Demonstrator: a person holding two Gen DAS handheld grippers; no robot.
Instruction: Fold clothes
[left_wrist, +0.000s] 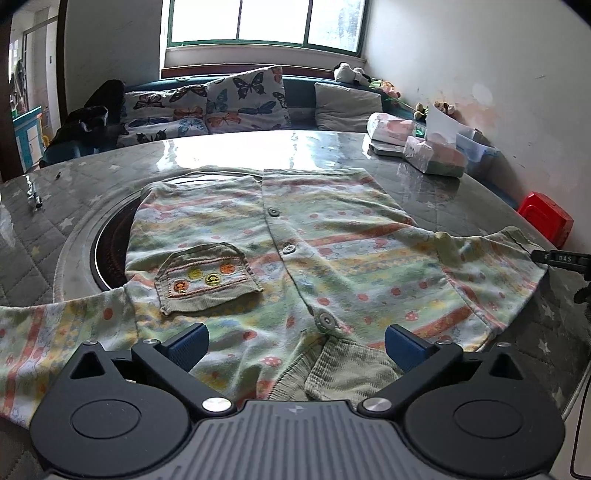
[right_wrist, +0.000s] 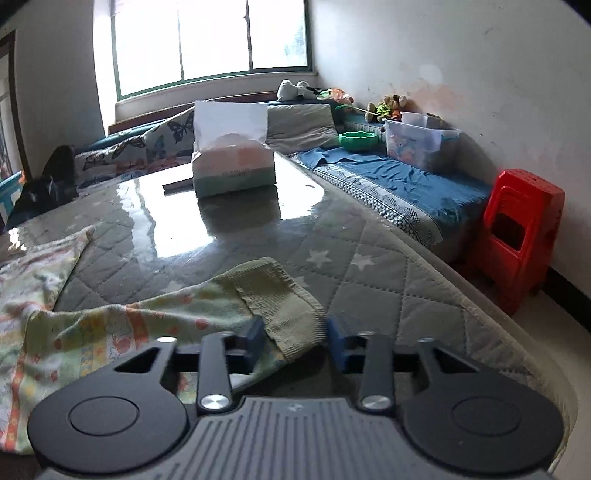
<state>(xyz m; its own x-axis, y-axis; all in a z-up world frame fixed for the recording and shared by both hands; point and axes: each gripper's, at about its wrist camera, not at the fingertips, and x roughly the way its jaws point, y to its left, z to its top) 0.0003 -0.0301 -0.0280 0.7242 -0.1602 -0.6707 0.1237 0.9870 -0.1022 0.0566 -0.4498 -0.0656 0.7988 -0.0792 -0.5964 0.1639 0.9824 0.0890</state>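
Observation:
A child's pastel striped button shirt (left_wrist: 295, 240) lies spread face up on the quilted table cover (left_wrist: 37, 236), its ribbed pocket (left_wrist: 207, 280) at left. My left gripper (left_wrist: 295, 339) hovers open just above the green ribbed collar (left_wrist: 343, 373), the blue pads (left_wrist: 188, 343) wide apart with nothing pinched. In the right wrist view, the shirt's sleeve (right_wrist: 147, 314) stretches toward the table's near right edge. My right gripper (right_wrist: 295, 332) is shut on its ribbed cuff (right_wrist: 284, 299), which fills the narrow gap between the pads.
A dark round burner recess (left_wrist: 107, 251) lies partly under the shirt. Tissue packs (right_wrist: 232, 166) stand at the far right of the glossy table, and a pen (left_wrist: 35, 195) lies far left. A red stool (right_wrist: 517, 229) and a cushioned bench holding a plastic bin (right_wrist: 417, 140) flank the table's right edge.

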